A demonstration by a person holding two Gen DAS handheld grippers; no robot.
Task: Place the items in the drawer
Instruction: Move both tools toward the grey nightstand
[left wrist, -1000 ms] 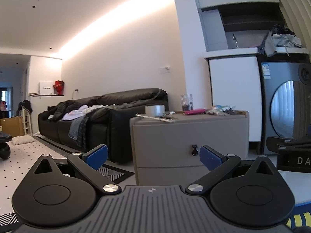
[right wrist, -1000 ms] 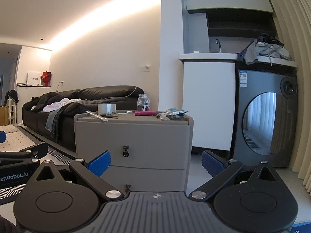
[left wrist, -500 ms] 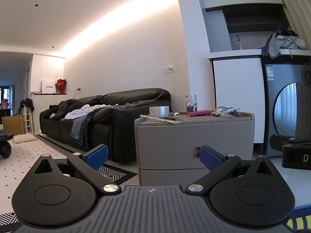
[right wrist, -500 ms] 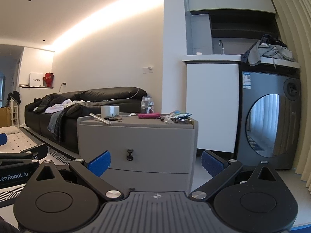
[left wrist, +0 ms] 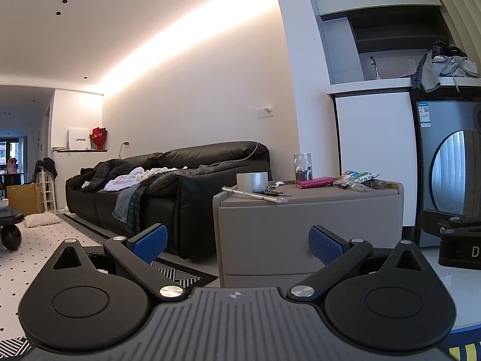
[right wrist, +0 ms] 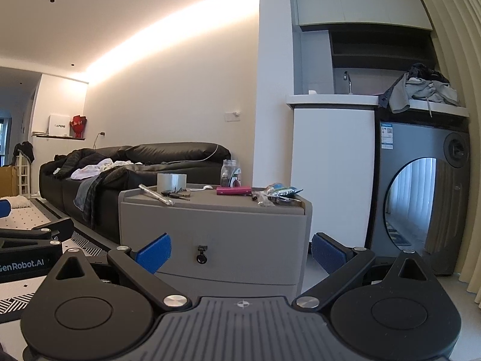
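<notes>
Left wrist: left gripper fingers apart, empty — grey two-drawer cabinet has drawn nearer. Right wrist: right gripper fingers apart too, closer to the shut top drawer; grey tape roll and magenta case on top — approach phase.

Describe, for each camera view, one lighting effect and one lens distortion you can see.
Left wrist view: ceiling light strip blows out white; fisheye bends the wall corner. Right wrist view: washing machine door mirrors bright curtains; curtain curves inward at the frame edge.

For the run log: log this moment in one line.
left gripper open | right gripper open | drawer shut | items on cabinet top
</notes>
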